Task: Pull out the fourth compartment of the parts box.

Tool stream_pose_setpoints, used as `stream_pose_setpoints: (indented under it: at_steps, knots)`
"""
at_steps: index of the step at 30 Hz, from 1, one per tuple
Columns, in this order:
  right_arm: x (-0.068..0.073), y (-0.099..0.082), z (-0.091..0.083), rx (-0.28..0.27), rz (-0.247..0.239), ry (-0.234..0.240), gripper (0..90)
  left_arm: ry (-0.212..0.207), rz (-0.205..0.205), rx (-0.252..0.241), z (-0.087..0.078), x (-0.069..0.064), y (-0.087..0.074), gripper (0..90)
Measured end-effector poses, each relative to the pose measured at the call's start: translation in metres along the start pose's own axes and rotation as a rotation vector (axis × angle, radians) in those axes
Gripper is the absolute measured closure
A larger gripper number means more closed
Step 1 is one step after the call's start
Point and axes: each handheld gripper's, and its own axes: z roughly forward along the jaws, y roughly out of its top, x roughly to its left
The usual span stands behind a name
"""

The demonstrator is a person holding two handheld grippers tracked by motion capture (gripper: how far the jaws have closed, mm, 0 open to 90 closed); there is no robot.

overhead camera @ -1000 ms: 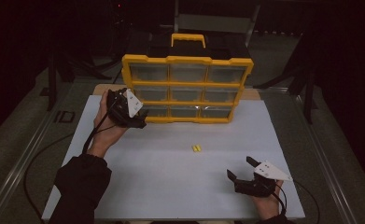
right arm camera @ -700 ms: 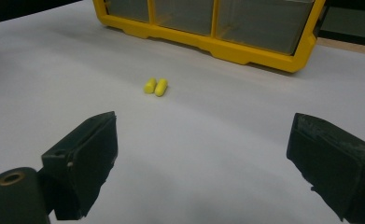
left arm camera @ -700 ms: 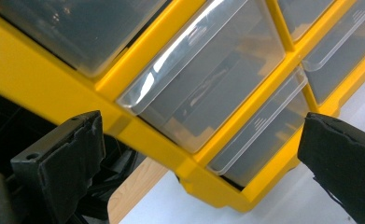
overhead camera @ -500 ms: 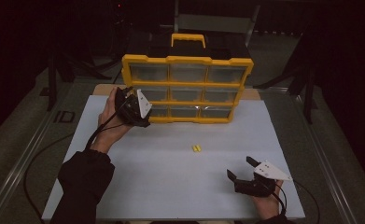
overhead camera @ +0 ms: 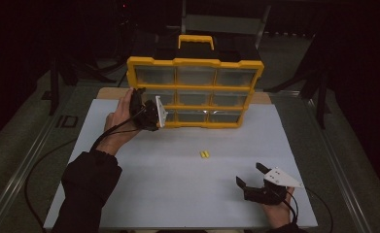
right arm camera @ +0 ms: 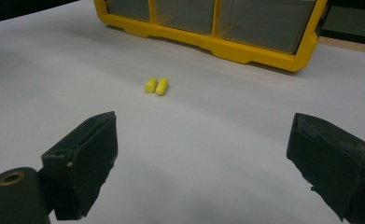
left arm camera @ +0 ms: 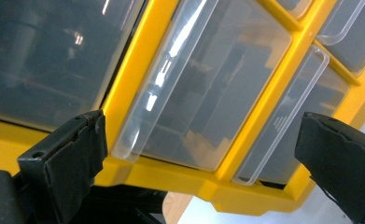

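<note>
Left tongs (overhead camera: 151,114) apart at the yellow drawer organizer's (overhead camera: 195,92) lower-left drawer (left arm camera: 203,98), right tongs (overhead camera: 258,179) apart low over the counter (overhead camera: 178,194) near two yellow earplugs (overhead camera: 204,154).

Yellow drawer organizer (overhead camera: 195,92) upright at table's far edge, clear drawers (left arm camera: 203,93) shut — black-topped

The left gripper (overhead camera: 151,114) sits left of centre in the high view, jaws spread wide, its dark-sleeved forearm stretched upward. The right gripper (overhead camera: 255,178) rests at lower right, jaws likewise apart.
</note>
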Motion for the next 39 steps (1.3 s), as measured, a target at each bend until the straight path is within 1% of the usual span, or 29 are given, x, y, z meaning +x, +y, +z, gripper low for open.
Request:
stream_pose_setpoints:
  at_steps: [1, 3, 6, 9, 11, 13, 15, 17, 19, 20, 21, 22, 23, 25, 27, 28, 32, 35, 39]
  knots:
    - [0.0, 0.0, 0.0, 0.0, -0.001, 0.0, 8.7, 0.006, 0.002, -0.001, 0.0, 0.0, 0.001, 3.2]
    - [0.0, 0.0, 0.0, 0.0, 0.0, -0.001, 8.7, 0.023, 0.02, 0.004, 0.001, -0.001, 0.002, 3.2]
    - [0.0, 0.0, 0.0, 0.002, 0.0, -0.001, 8.7, 0.049, 0.055, 0.025, 0.003, -0.002, 0.003, 3.2]
    - [0.0, 0.0, 0.0, 0.001, -0.002, -0.002, 8.7, 0.084, 0.099, 0.041, 0.005, -0.005, 0.005, 3.1]
    - [0.0, 0.0, 0.0, 0.002, -0.001, -0.001, 8.7, 0.1, 0.117, 0.045, 0.006, -0.006, 0.007, 3.2]
    - [0.0, 0.0, 0.0, 0.002, -0.001, -0.001, 8.7, 0.108, 0.128, 0.047, 0.007, -0.006, 0.008, 3.7]
    - [0.0, 0.0, 0.0, 0.002, -0.003, -0.001, 8.7, 0.13, 0.146, 0.042, 0.008, -0.007, 0.01, 4.2]
    - [0.0, 0.0, 0.0, 0.001, -0.004, -0.001, 8.7, 0.155, 0.165, 0.047, 0.009, -0.009, 0.012, 5.4]
    - [0.0, 0.0, 0.0, 0.003, -0.004, -0.003, 8.7, 0.173, 0.193, 0.044, 0.009, -0.01, 0.012, 8.0]
    - [0.0, 0.0, 0.0, 0.002, -0.003, -0.004, 8.7, 0.194, 0.205, 0.045, 0.01, -0.012, 0.012, 9.4]
    - [0.0, 0.0, 0.0, 0.003, -0.003, -0.004, 8.7, 0.203, 0.211, 0.045, 0.011, -0.012, 0.012, 11.2]
    - [0.0, 0.0, 0.0, 0.003, -0.003, -0.004, 8.7, 0.219, 0.217, 0.053, 0.012, -0.012, 0.012, 12.4]
    - [0.0, 0.0, 0.0, 0.003, -0.003, -0.004, 8.7, 0.236, 0.219, 0.051, 0.013, -0.013, 0.011, 14.0]
    - [0.0, 0.0, 0.0, 0.002, -0.003, -0.004, 8.7, 0.241, 0.224, 0.063, 0.015, -0.013, 0.012, 16.5]
    - [0.0, 0.0, 0.0, 0.003, -0.004, -0.004, 8.7, 0.262, 0.241, 0.065, 0.016, -0.014, 0.012, 20.4]
    - [0.0, 0.0, 0.0, 0.003, -0.003, -0.004, 8.7, 0.273, 0.257, 0.066, 0.016, -0.015, 0.012, 22.3]
    - [0.0, 0.0, 0.0, 0.003, -0.002, -0.004, 8.7, 0.301, 0.279, 0.064, 0.019, -0.018, 0.013, 30.5]
    - [0.0, 0.0, 0.0, 0.003, -0.004, -0.004, 8.7, 0.345, 0.316, 0.053, 0.02, -0.021, 0.015, 38.1]
    - [0.0, 0.0, 0.0, 0.003, -0.003, -0.004, 8.7, 0.358, 0.324, 0.044, 0.02, -0.023, 0.018, 46.0]
